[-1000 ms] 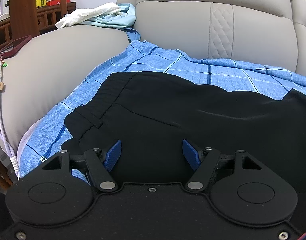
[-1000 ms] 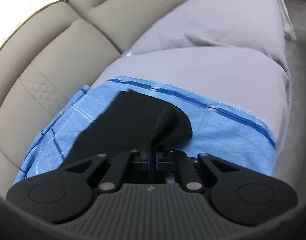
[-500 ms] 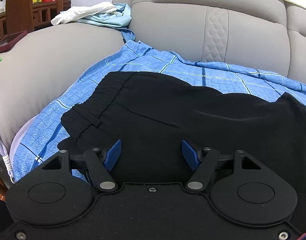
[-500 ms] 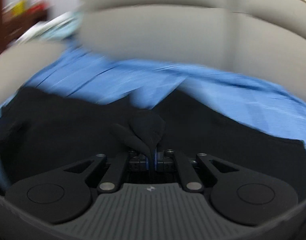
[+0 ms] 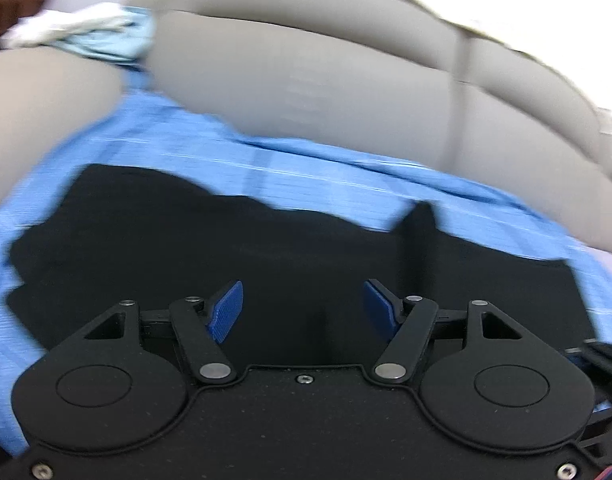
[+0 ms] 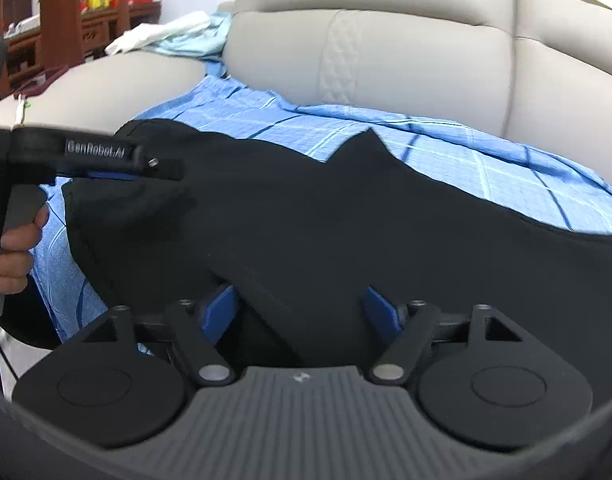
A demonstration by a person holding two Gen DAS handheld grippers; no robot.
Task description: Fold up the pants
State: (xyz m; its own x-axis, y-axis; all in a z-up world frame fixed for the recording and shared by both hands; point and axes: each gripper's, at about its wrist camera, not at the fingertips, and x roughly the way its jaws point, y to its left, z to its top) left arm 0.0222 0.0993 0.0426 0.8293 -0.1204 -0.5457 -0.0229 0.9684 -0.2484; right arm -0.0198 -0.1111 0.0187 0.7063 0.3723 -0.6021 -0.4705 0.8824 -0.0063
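Right gripper (image 6: 302, 312) is opening, its blue pads spreading off a fold of the black pants (image 6: 346, 232) lying between them. Left gripper (image 5: 304, 308) hangs spread above the same pants, seemingly clear of the cloth. Pants lie flat on the blue checked sheet (image 6: 446, 148), grey sofa (image 6: 418, 52) behind.

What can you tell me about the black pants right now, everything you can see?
The black pants are plain dark cloth lying across a blue checked sheet on a grey sofa. They lie mostly flat, one layer folded over near the front. A corner peaks up along the far edge. The right gripper is opening with a fold between its pads; the left gripper hangs open above them.
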